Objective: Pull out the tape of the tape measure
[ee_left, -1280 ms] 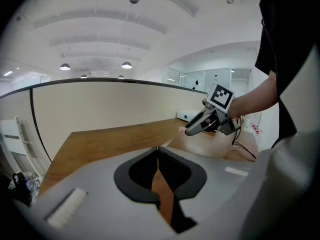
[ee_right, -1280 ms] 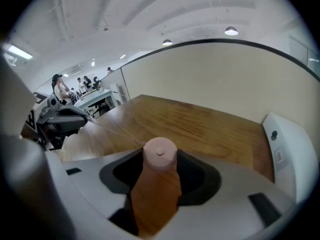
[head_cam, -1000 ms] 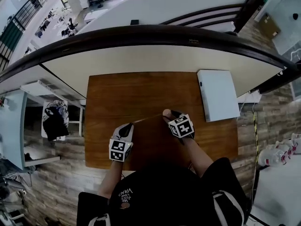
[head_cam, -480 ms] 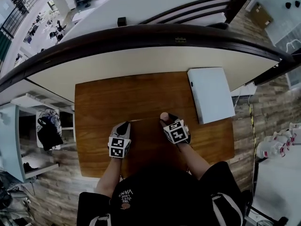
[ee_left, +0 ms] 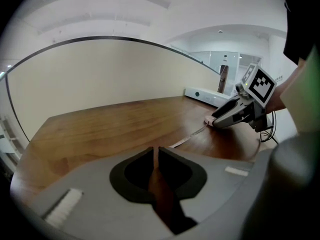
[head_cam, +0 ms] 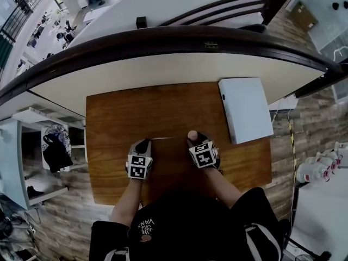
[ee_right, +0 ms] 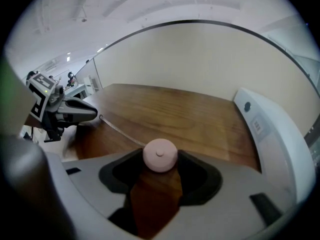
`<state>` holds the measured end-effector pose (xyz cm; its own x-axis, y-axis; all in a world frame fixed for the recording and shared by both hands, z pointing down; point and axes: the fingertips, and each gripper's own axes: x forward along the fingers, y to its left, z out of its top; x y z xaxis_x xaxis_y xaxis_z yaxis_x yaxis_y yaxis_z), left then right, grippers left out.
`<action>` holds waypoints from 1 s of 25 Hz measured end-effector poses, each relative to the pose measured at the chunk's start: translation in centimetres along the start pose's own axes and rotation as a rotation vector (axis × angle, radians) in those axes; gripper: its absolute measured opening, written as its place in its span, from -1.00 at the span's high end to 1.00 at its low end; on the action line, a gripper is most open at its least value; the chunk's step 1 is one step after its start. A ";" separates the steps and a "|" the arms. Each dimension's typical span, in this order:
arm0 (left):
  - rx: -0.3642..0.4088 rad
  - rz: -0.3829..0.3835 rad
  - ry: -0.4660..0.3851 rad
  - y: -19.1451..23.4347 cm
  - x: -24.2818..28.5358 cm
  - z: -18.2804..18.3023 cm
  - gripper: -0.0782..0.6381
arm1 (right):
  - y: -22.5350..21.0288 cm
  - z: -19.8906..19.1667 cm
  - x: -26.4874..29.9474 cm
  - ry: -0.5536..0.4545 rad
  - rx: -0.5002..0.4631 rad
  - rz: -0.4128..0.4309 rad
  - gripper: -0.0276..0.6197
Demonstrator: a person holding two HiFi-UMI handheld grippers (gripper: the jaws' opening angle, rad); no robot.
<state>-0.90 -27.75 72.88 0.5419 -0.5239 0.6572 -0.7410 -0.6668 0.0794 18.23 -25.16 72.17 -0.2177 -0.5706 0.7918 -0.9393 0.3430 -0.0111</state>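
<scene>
Although the small pink tape measure [ee_right: 160, 155] looks as if it rests on the tabletop [head_cam: 136, 113], it is held: the right tongs [head_cam: 194, 139] are clamped on its round case, one jaw at each side, with the button face turned back toward that gripper's camera. It sits low over the wood, a little nearer than the middle; whether it touches the surface I cannot tell. From the case a thin pale tape [ee_left: 187, 140] runs leftward, close above the wood, to the left tongs [ee_left: 155, 151]. Their jaws are pressed almost together with only a sliver between them, and they appear to be pinching the tape's end. The two grippers stand apart with a short drawn length stretched between them. A white box [head_cam: 247, 110] lies at the far right of the tabletop, well clear of both. The weak point, as I judge it, is the left grip: the tape is narrow and slick, so a harder pull or a twist of that wrist could let the end slide out, and a spring case would then snatch it back. The case is also round and smooth, so it could turn or squirt out from between the right jaws if the pull comes across them instead of straight out of the slot. Pulling at an angle could also kink the tape or make it bind at the mouth, and hands held this low could drag it along the wood.
</scene>
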 end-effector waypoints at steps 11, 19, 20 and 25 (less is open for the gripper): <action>-0.064 0.061 -0.046 1.3 -2.8 0.8 0.47 | -0.9 0.3 -3.3 -0.054 0.087 -0.063 0.22; -0.095 0.094 -0.136 0.9 -7.6 1.7 0.48 | 0.4 0.8 -8.0 -0.167 0.111 -0.105 0.22; -0.097 0.096 -0.146 0.7 -8.2 1.7 0.48 | 0.7 0.9 -8.6 -0.180 0.113 -0.110 0.22; -0.099 0.086 -0.192 -0.5 -11.3 2.0 0.48 | 2.1 1.2 -11.3 -0.245 0.120 -0.119 0.22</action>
<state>-5.86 -22.52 63.88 0.5340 -0.6740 0.5105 -0.8176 -0.5655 0.1086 18.38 -18.87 62.44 -0.1483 -0.7695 0.6212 -0.9835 0.1806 -0.0111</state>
